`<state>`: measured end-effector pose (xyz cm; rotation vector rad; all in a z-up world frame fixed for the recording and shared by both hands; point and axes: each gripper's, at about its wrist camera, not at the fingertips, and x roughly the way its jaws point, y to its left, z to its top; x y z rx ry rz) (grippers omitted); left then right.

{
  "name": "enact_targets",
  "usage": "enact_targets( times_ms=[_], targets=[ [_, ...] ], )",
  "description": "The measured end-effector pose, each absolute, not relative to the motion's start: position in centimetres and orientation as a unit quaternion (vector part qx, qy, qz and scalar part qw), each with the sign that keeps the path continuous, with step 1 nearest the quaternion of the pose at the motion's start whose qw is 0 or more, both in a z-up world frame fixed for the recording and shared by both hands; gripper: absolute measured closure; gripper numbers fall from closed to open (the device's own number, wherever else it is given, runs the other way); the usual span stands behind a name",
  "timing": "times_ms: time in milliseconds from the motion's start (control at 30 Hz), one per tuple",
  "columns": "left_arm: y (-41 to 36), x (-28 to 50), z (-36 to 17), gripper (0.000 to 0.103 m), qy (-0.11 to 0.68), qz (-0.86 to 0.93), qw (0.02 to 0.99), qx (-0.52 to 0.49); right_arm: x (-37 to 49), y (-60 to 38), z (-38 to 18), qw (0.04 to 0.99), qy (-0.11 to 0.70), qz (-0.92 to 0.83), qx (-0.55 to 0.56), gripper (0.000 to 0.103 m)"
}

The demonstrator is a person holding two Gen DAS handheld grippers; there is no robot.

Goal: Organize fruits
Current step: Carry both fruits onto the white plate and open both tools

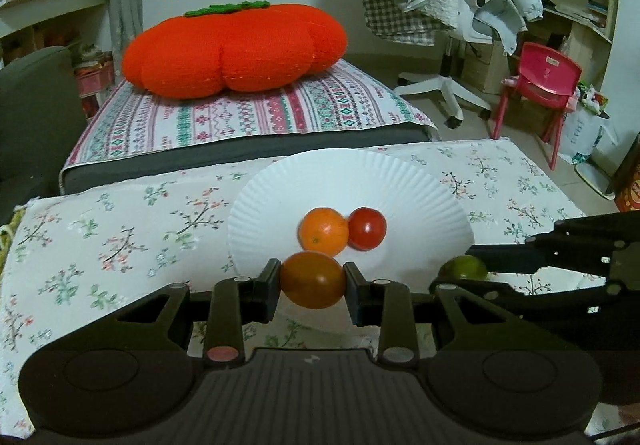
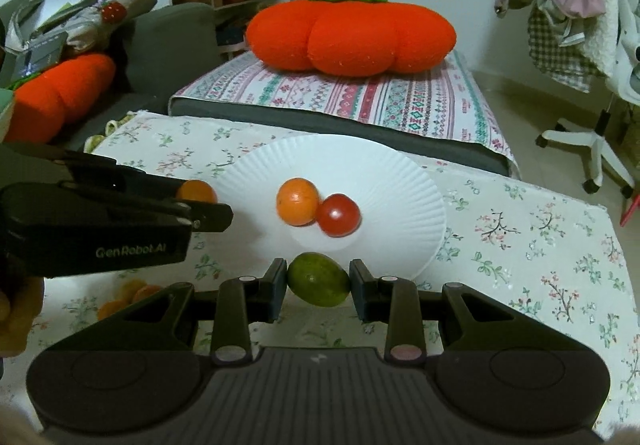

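A white paper plate point(image 1: 280, 201) point(image 2: 384, 173) lies on the floral tablecloth and holds an orange point(image 1: 323, 231) point(image 2: 298, 201) touching a red tomato point(image 1: 367, 228) point(image 2: 339, 215). My left gripper point(image 1: 312, 279) is shut on an orange-brown fruit point(image 1: 313, 279) over the plate's near rim; that fruit shows in the right wrist view point(image 2: 196, 191) at the plate's left edge. My right gripper point(image 2: 319, 279) is shut on a green lime point(image 2: 319, 279) at the plate's near edge; the lime also shows in the left wrist view point(image 1: 464, 268).
Several small orange fruits point(image 2: 128, 295) lie on the cloth at the left, below the left gripper. A big orange pumpkin cushion point(image 1: 234, 49) sits on a patterned mattress point(image 1: 240, 117) behind the table. A red child's chair point(image 1: 540, 81) and an office chair point(image 1: 452, 85) stand at the right.
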<state>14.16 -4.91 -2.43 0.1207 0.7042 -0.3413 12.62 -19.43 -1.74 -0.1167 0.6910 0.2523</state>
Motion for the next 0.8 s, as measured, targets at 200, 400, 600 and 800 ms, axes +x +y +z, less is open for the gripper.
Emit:
enact_targets(
  times_ms=[200,400,600,800],
  targets=[
    [-5.4,14.6,-3.5,0.095,0.343,-0.176,0.92,0.067,13.8,-20.1,-3.1,0.93,0.344,0.114,-0.062,0.072],
    [-5.2,14.8,-4.5,0.095,0.348,-0.182,0.917,0.073,14.2,-20.0,-3.5,0.93,0.34,0.119,-0.066,0.072],
    [-4.9,14.9,-4.6,0.093,0.351,-0.183,0.916,0.067,14.4,-20.0,-3.5,0.931,0.339,0.115,-0.065,0.072],
    [-4.0,14.6,-4.0,0.087,0.35,-0.18,0.917,0.06,14.0,-20.3,-2.9,0.935,0.333,0.105,-0.054,0.07]
  ],
)
